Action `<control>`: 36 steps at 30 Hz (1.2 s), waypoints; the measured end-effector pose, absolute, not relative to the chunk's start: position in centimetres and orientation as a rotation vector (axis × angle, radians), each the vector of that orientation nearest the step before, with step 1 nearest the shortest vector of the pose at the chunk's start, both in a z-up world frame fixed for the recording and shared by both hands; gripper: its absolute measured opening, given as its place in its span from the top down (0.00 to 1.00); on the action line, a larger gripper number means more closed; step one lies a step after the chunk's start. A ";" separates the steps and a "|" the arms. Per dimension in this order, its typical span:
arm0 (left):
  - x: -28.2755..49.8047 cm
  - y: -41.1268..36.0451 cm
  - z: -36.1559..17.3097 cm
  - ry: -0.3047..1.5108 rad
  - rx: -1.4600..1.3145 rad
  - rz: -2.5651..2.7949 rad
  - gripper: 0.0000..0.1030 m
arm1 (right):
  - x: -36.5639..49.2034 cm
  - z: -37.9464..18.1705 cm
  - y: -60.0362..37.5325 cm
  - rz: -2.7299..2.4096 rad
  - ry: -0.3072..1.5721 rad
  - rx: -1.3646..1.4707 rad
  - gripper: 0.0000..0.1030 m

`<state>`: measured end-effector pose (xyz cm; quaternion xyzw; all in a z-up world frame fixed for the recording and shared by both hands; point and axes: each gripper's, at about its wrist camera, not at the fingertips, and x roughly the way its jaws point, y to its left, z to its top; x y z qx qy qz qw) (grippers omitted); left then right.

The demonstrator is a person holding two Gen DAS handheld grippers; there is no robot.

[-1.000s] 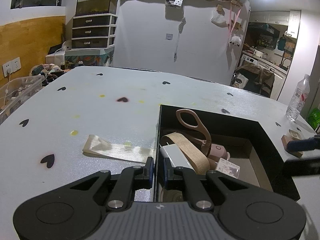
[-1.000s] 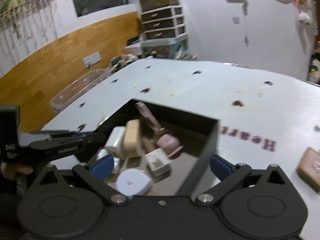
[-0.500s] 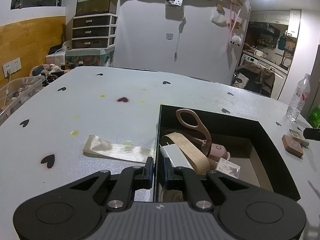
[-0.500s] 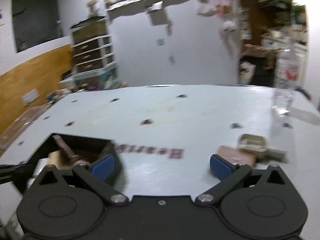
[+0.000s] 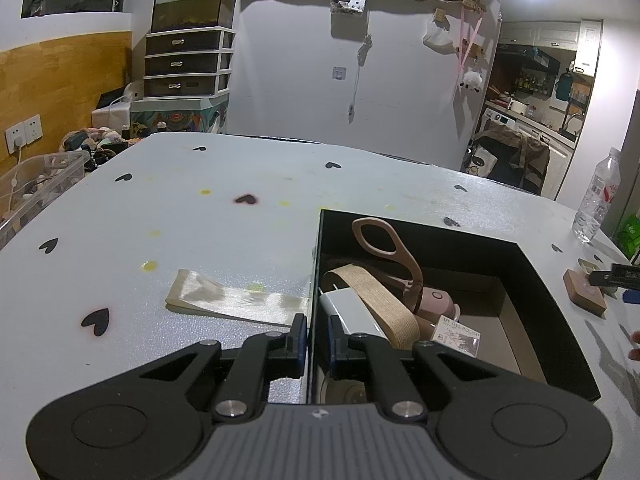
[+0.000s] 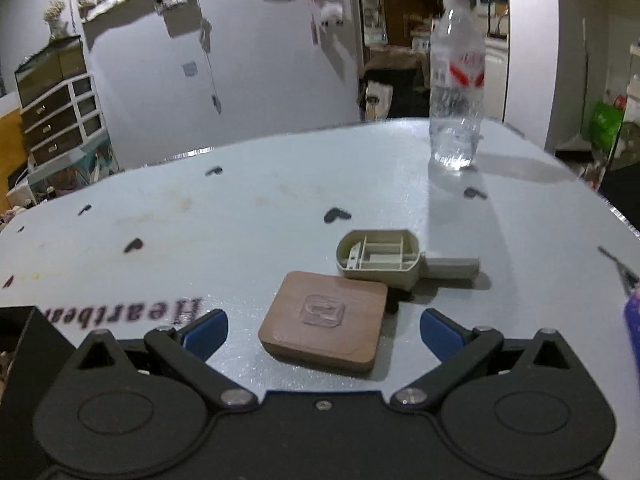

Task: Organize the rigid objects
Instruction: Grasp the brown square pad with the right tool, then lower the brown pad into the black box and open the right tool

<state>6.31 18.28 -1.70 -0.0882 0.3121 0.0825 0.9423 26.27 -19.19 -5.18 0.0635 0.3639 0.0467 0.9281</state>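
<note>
A black box (image 5: 420, 230) on the pale table holds pink scissors (image 5: 384, 240), a woven strap (image 5: 384, 304), a white block (image 5: 352, 312) and a small labelled carton (image 5: 458, 336). My left gripper (image 5: 317, 334) is shut on the box's left wall, one finger outside and one inside. In the right wrist view a flat brown square block (image 6: 326, 320) lies on the table between the wide-apart fingers of my right gripper (image 6: 322, 330), which is open and not touching it. A beige plastic piece (image 6: 380, 258) lies just behind the block. The left wrist view shows the block (image 5: 584, 292) right of the box.
A water bottle (image 6: 456, 92) stands farther back on the right. A pale ribbon strip (image 5: 236, 304) lies left of the box. A clear plastic bin (image 5: 36, 184) sits off the table's left edge. The table's right edge runs close to the block. A purple thing (image 6: 632, 320) shows at the frame's right edge.
My right gripper swung from above the box to the right and sank toward the brown block, still open. The left gripper and the box have not moved.
</note>
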 end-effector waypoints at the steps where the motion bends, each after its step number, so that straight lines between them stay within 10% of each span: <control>1: 6.3 18.3 -1.7 0.637 -0.180 0.169 0.91 | 27.0 -5.4 -19.2 0.101 0.768 0.141 0.00; 26: 6.3 18.3 -1.7 0.637 -0.182 0.168 0.91 | 32.6 -4.9 -15.3 0.335 0.999 -0.139 0.27; 36: 6.5 18.1 -1.7 0.647 -0.175 0.165 0.91 | 26.6 3.0 -11.0 0.747 0.752 -0.333 0.27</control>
